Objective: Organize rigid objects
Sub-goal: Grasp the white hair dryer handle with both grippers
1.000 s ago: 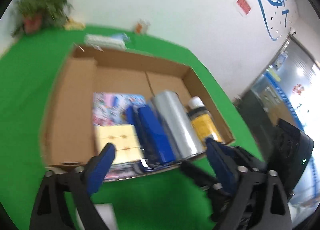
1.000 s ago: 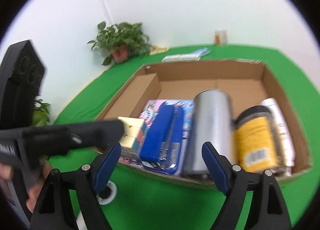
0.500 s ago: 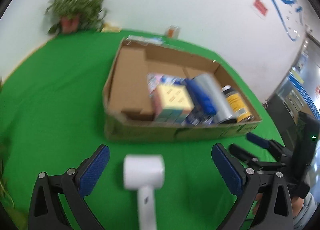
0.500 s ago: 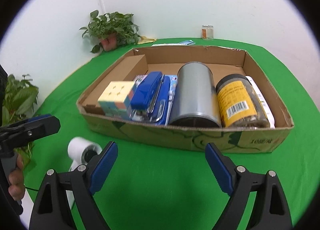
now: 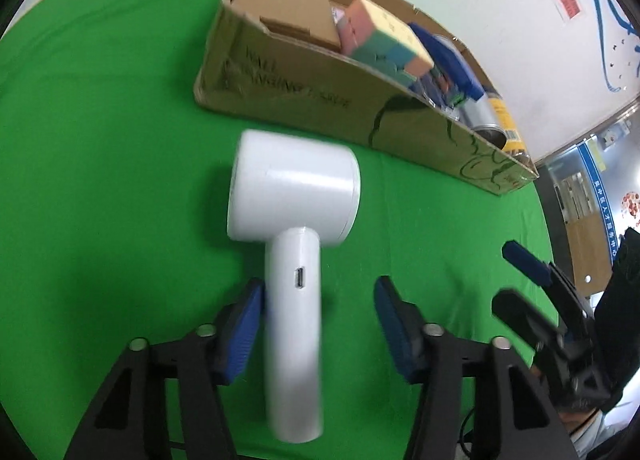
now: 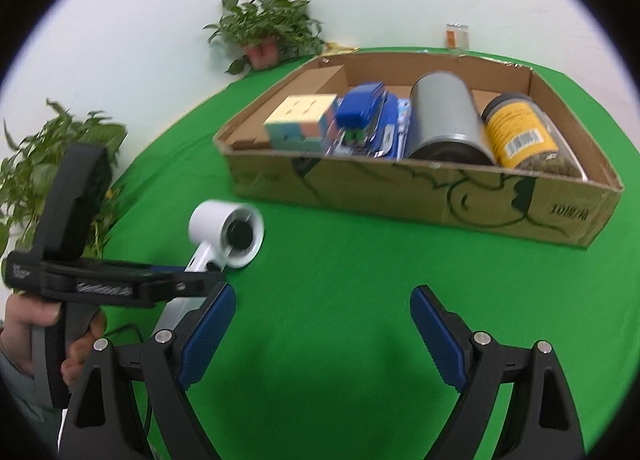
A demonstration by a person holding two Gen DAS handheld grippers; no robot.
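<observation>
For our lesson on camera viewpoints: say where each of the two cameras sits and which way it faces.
Left wrist: on the left gripper, angled down at the white handheld device, its handle between the just-closing fingers, one not touching; right gripper at the edge.
Right wrist: on the open right gripper, facing the cardboard box; left gripper and hand show.
Shared: device, box.

Green-covered table [image 6: 360, 260], bearing a cardboard box [image 6: 420, 188], a white handheld device [image 5: 296, 220] lying just before the box, potted plant [image 6: 264, 36] and small jar [image 6: 456, 35] beyond the box
</observation>
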